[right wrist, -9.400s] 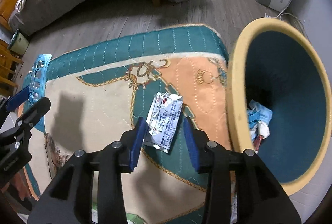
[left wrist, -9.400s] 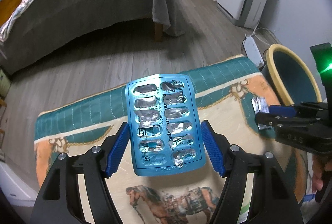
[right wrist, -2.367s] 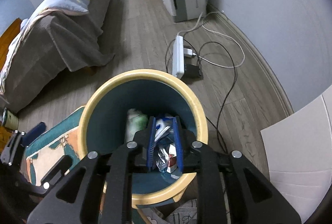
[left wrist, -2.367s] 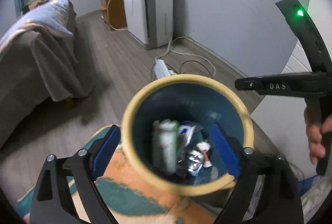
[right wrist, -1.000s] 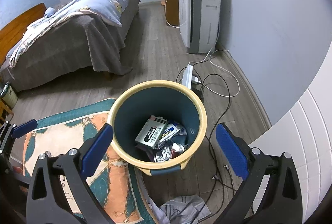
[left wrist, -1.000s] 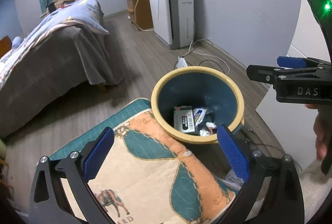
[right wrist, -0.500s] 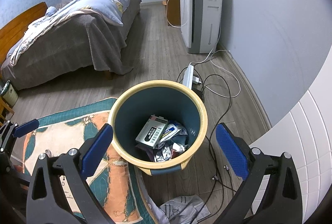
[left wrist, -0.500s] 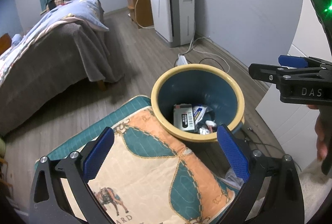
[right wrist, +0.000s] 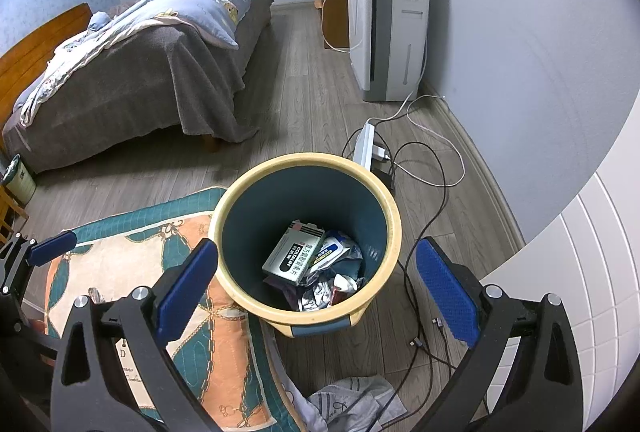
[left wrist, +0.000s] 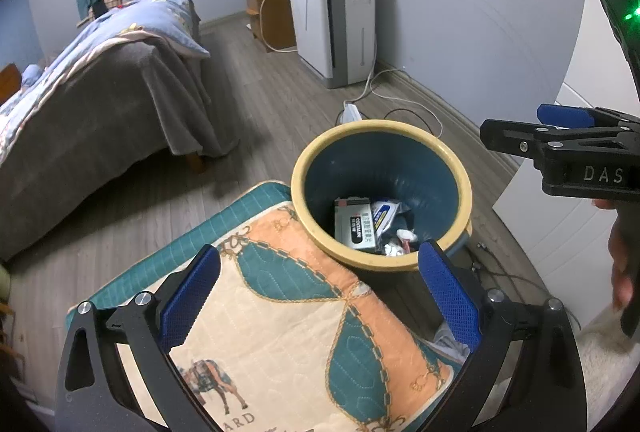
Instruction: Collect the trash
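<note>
A round bin point(left wrist: 460, 172) point(right wrist: 394, 216) with a cream rim and teal inside stands on the floor beside a patterned mat. In it lie a medicine box point(left wrist: 355, 226) point(right wrist: 294, 258), foil wrappers point(right wrist: 320, 290) and other packets. My left gripper point(left wrist: 320, 296) hovers wide open above the mat's corner, nothing between its blue pads. My right gripper point(right wrist: 316, 284) is also wide open and empty, held high over the bin. In the left wrist view the right gripper point(left wrist: 560, 136) shows side-on at the right with a hand on its handle.
The quilted mat point(left wrist: 280, 332) point(right wrist: 120, 264) lies left of the bin. A power strip with cables point(right wrist: 366, 146) trails behind the bin. A bed point(right wrist: 140, 64) stands at the left, an air purifier point(right wrist: 386, 32) by the wall. Crumpled cloth point(right wrist: 352, 404) lies near the bin's base.
Both grippers were shut on trash earlier, then opened over the bin and rose. Over the last second they barely moved.
</note>
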Motion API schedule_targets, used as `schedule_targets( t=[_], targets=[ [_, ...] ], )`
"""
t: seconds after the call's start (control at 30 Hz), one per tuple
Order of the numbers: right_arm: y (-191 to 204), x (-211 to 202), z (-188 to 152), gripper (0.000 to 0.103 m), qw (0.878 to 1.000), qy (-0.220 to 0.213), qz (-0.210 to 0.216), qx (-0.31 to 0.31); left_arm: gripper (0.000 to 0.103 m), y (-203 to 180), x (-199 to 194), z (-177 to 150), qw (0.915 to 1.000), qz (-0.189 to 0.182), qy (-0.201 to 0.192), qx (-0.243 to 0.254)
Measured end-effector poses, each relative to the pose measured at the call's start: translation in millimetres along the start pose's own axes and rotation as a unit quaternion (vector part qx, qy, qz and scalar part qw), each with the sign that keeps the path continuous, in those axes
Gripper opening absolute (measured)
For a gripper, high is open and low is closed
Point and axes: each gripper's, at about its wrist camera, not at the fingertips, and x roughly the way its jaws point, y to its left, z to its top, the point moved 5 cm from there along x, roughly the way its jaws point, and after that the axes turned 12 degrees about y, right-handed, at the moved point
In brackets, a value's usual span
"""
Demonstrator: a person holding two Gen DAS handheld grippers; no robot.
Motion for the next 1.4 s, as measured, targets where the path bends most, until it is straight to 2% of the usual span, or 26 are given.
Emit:
schedule_targets(
  t=[1.0, 1.4],
  targets=[
    [-0.8, 2.5, -0.4, 0.098, 1.0, 0.001, 0.0, 0.001, 0.098, 3.5, 3.7, -4.0, 1.0, 0.0, 0.004, -0.002],
    [-3.0, 4.1, -0.5, 0.097, 1.0, 0.001, -0.002, 0.004, 0.098, 3.3, 4.3, -3.9, 0.9998, -0.02, 0.003, -0.002]
  ],
)
